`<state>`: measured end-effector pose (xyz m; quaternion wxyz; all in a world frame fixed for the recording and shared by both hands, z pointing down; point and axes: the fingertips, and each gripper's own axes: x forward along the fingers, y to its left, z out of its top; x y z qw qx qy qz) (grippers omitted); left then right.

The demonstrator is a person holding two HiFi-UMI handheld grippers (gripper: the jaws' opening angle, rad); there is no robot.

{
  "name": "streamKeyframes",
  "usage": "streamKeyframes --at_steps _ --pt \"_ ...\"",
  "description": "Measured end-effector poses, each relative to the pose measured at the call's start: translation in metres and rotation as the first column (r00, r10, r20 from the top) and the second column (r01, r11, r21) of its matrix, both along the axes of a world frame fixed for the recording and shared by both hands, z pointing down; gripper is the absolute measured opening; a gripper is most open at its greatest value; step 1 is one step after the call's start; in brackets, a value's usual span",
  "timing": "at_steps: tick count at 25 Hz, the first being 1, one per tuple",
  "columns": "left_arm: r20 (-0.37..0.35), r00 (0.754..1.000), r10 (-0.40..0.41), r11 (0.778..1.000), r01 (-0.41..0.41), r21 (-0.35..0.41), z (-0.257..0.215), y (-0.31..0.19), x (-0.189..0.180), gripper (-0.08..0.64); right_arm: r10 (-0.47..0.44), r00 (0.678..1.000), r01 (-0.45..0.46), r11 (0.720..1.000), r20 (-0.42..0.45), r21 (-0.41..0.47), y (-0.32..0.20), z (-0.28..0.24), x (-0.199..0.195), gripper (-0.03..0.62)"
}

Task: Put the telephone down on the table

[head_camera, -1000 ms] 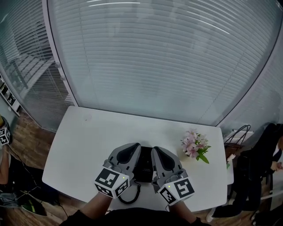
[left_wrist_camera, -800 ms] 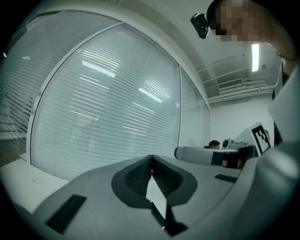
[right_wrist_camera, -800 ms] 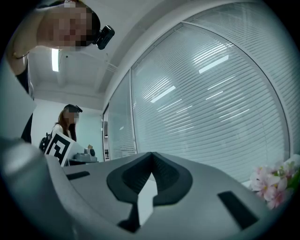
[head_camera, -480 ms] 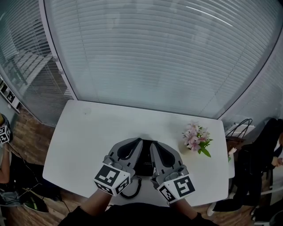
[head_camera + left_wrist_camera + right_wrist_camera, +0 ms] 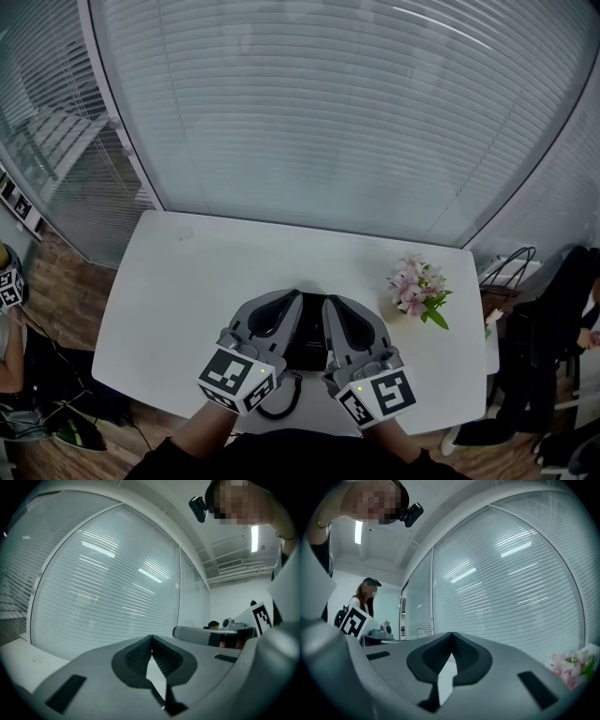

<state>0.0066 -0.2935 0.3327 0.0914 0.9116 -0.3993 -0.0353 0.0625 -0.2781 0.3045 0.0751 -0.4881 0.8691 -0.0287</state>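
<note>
Starting left of the telephone [image 5: 309, 339]: the left gripper [image 5: 286, 300] is parked right over the phone's left side. Its own camera shows its jaws [image 5: 151, 638] pinched fully together with nothing in them. The telephone sits on the white table [image 5: 169, 281] near the front edge, mostly covered by the two grippers, and its curly cord [image 5: 279, 401] loops out just in front of it. Over the phone's right side is the right gripper [image 5: 331, 304]. Same deal there: tips [image 5: 451, 635] closed tight on nothing. Further right of the phone, well apart from it, there's a little bunch of pink flowers [image 5: 417, 289].

Only the head view gets the phone and cord at all. The gripper views look straight over it at the blinds [image 5: 328, 122]. The right gripper view does catch the flowers [image 5: 572, 665] low on its right, plus a person [image 5: 365, 599] standing off at its left. The left gripper view shows neither, just someone far off in the background.

Versus a second ago: both grippers sit over the phone exactly as they did and are shut the same way. Only the head camera's framing has drifted a bit.
</note>
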Motion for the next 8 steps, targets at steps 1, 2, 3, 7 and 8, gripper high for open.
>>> streamKeyframes --at_steps 1,2,3,7,8 --pt "-0.002 1.0 -0.002 1.0 0.002 0.0 -0.0007 -0.0004 -0.0003 0.014 0.0 1.0 0.0 1.0 0.0 0.001 -0.0001 -0.0007 0.0 0.003" --pt "-0.003 1.0 -0.003 1.0 0.003 0.0 -0.0012 -0.0008 -0.0008 0.014 0.0 1.0 0.0 1.0 0.0 0.002 -0.0002 -0.0011 -0.0004 0.003" --pt "-0.005 1.0 -0.005 1.0 0.005 0.0 -0.0014 -0.0012 -0.0016 0.014 -0.001 1.0 0.001 1.0 0.0 0.001 -0.0003 -0.0011 -0.0012 0.003" --pt "-0.01 1.0 -0.008 1.0 0.008 0.002 -0.0026 -0.0028 -0.0047 0.014 0.0 1.0 0.0 1.0 0.001 0.0 -0.0014 -0.0006 -0.0042 0.003" --pt "-0.012 1.0 -0.009 1.0 0.009 0.003 -0.003 -0.0032 -0.0054 0.014 0.0 1.0 0.0 1.0 0.001 0.0 -0.0017 -0.0007 -0.0049 0.003"
